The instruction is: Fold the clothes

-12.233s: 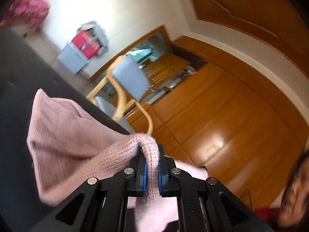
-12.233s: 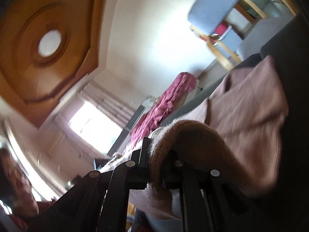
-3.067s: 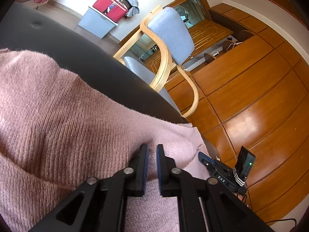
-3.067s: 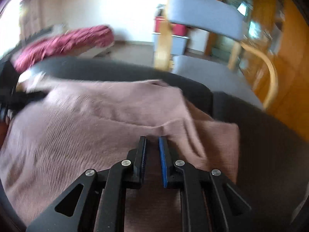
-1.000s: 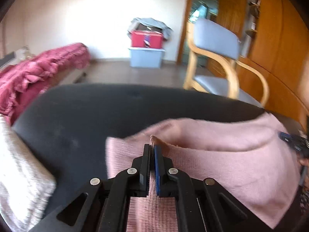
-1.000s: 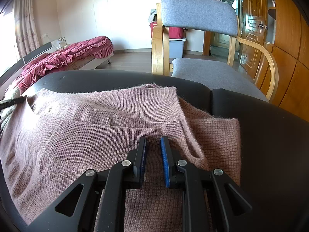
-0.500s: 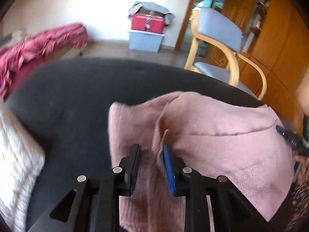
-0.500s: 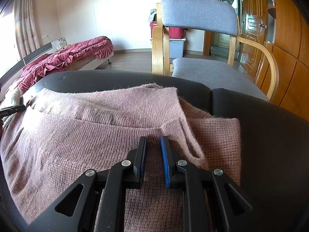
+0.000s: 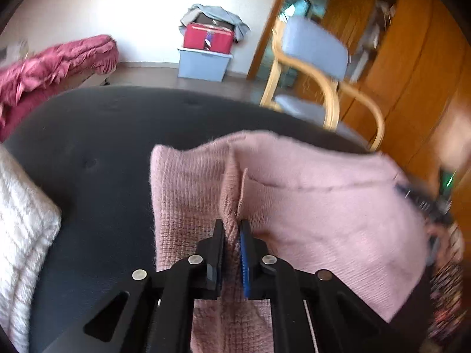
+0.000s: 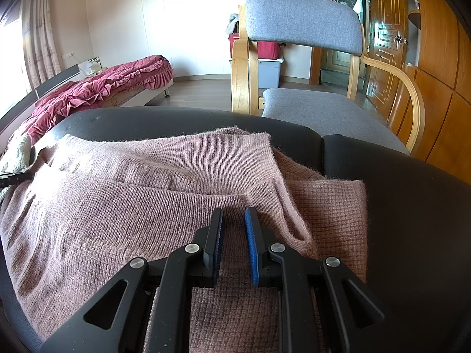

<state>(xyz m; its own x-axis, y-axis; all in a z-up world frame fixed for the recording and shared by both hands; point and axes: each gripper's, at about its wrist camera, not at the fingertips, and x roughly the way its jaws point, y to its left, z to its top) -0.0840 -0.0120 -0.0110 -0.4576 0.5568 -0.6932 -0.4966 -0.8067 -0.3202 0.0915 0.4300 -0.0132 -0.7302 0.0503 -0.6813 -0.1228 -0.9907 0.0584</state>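
Across the black padded surface point(image 10: 412, 206) a pink knit sweater point(image 10: 132, 206) lay spread and partly folded, filling the middle and the 9 o'clock side of the right wrist view, with one folded flap point(image 10: 332, 206) sticking out toward 3 o'clock. Beyond the surface at 12 to 1 o'clock stood a grey-cushioned wooden armchair point(image 10: 303, 26), and at 10 o'clock a bed with a crimson quilt point(image 10: 103, 85). A pale blue storage bin point(image 9: 203, 64) with a red box point(image 9: 209, 39) on top sat against the far wall at 12 o'clock in the left wrist view, and a white knitted garment point(image 9: 23, 235) lay at 9 o'clock on the surface. The right gripper point(image 10: 234, 236) rested over the sweater's middle with its fingers parted and nothing between them. The left gripper point(image 9: 231, 242) had its fingers drawn close around a raised ridge of the sweater point(image 9: 323, 206), pinching the knit at the seam.
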